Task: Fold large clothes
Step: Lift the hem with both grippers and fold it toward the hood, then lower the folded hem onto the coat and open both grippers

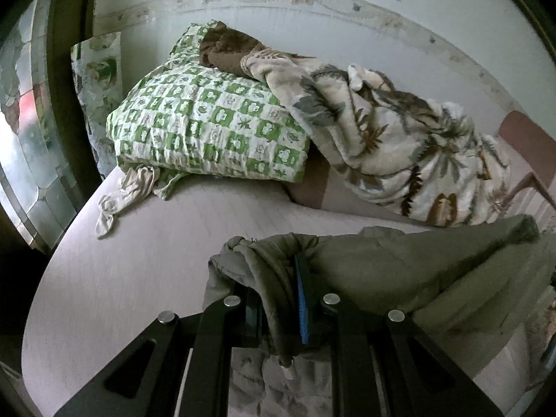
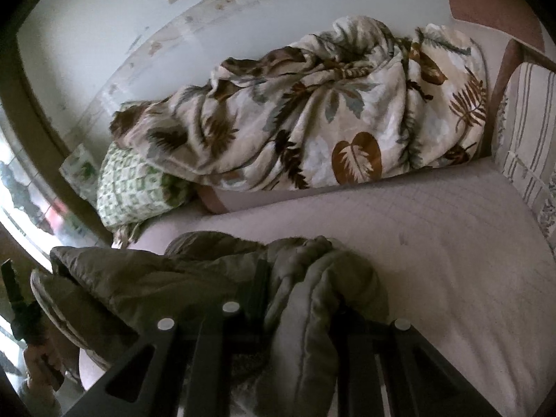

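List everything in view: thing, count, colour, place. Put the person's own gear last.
jacket: one, olive green, padded, bunched at the near edge of the bed, held up by both grippers
bed: one, pale pink sheet, fills the foreground
pillow: one, green and white checks, far left on the bed
blanket: one, cream with brown and grey leaves, heaped along the wall, partly over the pillow
small cloth: one, beige, crumpled in front of the pillow
chair: one, reddish-brown back, striped cushion, right of the bed
wall: white, worn patterned border
left gripper: black, blue pad, shut on the jacket
right gripper: black, shut on the jacket
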